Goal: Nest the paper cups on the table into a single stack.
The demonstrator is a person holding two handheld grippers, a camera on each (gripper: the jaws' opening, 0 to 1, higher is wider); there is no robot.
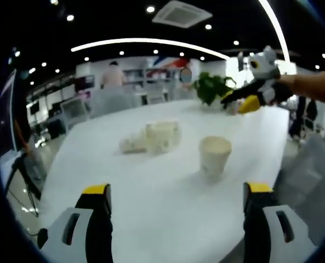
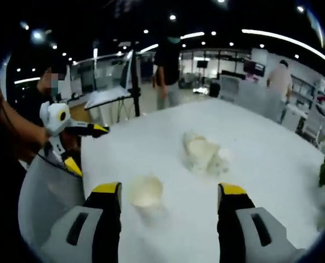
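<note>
A single cream paper cup (image 1: 215, 155) is seen upright, mouth up, on the white bench (image 1: 167, 208), just ahead of the left gripper (image 1: 177, 192), whose fingers are spread wide with nothing between them. Farther back, a cluster of paper cups (image 1: 161, 136) lies tipped beside crumpled white material (image 1: 132, 144). The right gripper (image 2: 168, 193) is likewise held with fingers apart, empty.

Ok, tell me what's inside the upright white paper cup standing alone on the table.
The upright white paper cup shows just its pale inner wall near the rim; nothing pokes out. Its bottom is hidden by the rim from both views, and the blur hides detail.
</note>
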